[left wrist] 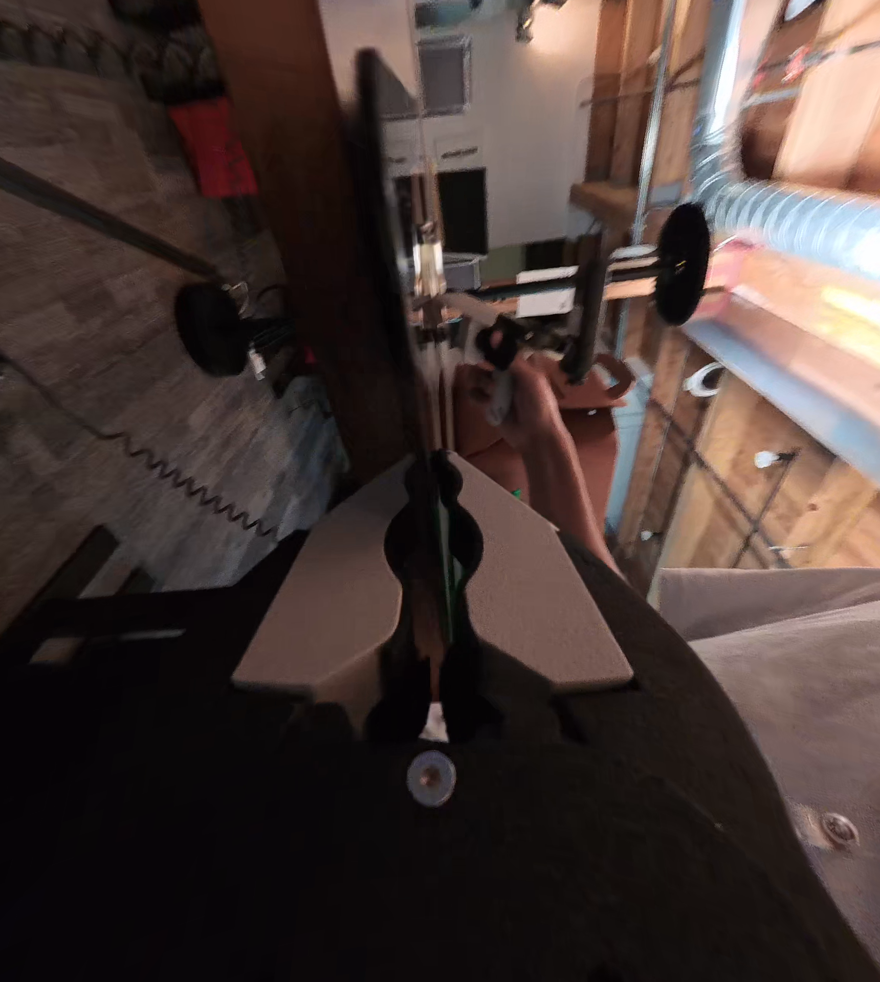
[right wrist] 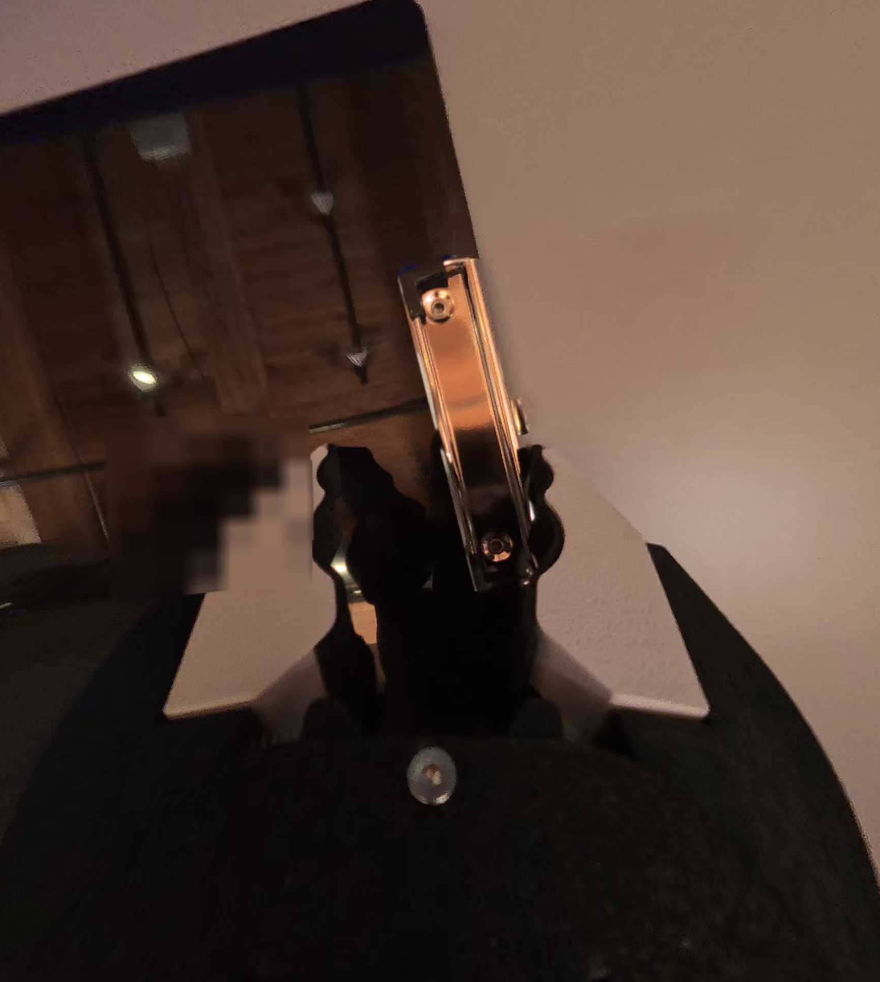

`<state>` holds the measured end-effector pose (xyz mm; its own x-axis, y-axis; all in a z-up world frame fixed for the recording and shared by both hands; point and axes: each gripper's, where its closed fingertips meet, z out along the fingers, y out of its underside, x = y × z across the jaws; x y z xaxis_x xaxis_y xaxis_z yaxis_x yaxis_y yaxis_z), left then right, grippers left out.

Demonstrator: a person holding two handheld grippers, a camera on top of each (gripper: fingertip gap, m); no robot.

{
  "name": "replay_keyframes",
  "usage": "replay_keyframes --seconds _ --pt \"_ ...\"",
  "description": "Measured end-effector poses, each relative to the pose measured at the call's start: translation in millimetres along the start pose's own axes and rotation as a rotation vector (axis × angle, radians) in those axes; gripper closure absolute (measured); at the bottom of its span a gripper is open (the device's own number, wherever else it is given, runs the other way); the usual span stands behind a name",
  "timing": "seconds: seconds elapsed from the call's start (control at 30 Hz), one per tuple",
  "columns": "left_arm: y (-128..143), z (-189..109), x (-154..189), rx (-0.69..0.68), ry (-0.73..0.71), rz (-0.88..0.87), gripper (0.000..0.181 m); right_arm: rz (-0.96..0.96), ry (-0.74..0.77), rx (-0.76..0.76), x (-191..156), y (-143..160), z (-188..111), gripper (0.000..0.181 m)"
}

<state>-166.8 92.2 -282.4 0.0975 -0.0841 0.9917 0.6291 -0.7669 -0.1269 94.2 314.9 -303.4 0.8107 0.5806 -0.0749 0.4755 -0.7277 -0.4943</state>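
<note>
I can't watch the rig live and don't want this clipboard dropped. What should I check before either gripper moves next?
1. Left gripper clamped on the clipboard: ok, its fingers are closed on the thin board, which is seen edge-on.
2. Right gripper lined up with the metal clip: ok, the clip lies between its fingers, closer to the right one.
3. Right gripper actually squeezing the clip: cannot tell. A gap shows beside the left finger.
4. Clip open or closed: cannot tell.
5. Views sharp enough to judge contact: not ok, both are blurred.
</note>
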Motion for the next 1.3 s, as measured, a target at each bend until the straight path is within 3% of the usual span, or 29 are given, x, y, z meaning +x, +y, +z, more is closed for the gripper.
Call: replay_keyframes --seconds 0.03,0.13,0.2,0.27,0.3,0.37,0.4,0.47,0.53,0.6,0.73,0.9,1.03,1.17,1.3 --pt "-5 -8 6 0.02 0.022 0.027 0.177 -0.002 -0.038 0.005 -6 -2 0 0.116" --pt "-16 -38 27 0.015 0.055 0.162 0.177 0.002 -0.209 0.066 -27 -19 -4 0.108" --pt "-23 -65 39 0.027 0.093 0.222 0.177 -0.002 -0.375 0.141 -50 -32 -10 0.103" --pt "-27 -93 49 0.016 0.129 0.255 0.177 0.026 -0.596 0.109 -86 -33 -16 0.102" --pt "-28 -107 53 0.008 0.139 0.276 0.177 0.042 -0.717 0.064 -107 -30 -21 0.108" --pt "-28 -135 58 -0.016 0.154 0.312 0.177 0.079 -1.014 -0.02 -161 -26 -44 0.143" --pt "-26 -148 61 -0.035 0.167 0.34 0.177 0.078 -1.11 -0.055 -186 -23 -54 0.15" --pt "-23 -181 70 -0.044 0.195 0.411 0.177 0.007 -1.225 -0.061 -233 -20 -75 0.163" --pt "-25 -223 80 -0.023 0.221 0.474 0.176 -0.044 -1.31 0.026 -278 -32 -101 0.175" --pt "-28 -274 97 0.005 0.271 0.539 0.177 -0.121 -1.365 0.087 -334 -43 -129 0.178" --pt "-35 -387 126 0.081 0.234 0.686 0.177 -0.338 -1.362 0.084 -451 -62 -156 0.178" --pt "-45 -534 165 0.338 0.088 0.805 0.178 -0.407 -1.483 0.016 -609 -122 -160 0.177" --pt "-50 -659 169 0.572 -0.047 0.842 0.176 -0.593 -1.544 -0.07 -760 -175 -149 0.178" --pt "-56 -775 181 0.765 -0.12 0.923 0.177 -0.894 -1.619 -0.127 -923 -234 -155 0.178" --pt "-79 -901 229 0.904 -0.233 1.063 0.178 -1.141 -1.731 -0.119 -1094 -297 -182 0.177"
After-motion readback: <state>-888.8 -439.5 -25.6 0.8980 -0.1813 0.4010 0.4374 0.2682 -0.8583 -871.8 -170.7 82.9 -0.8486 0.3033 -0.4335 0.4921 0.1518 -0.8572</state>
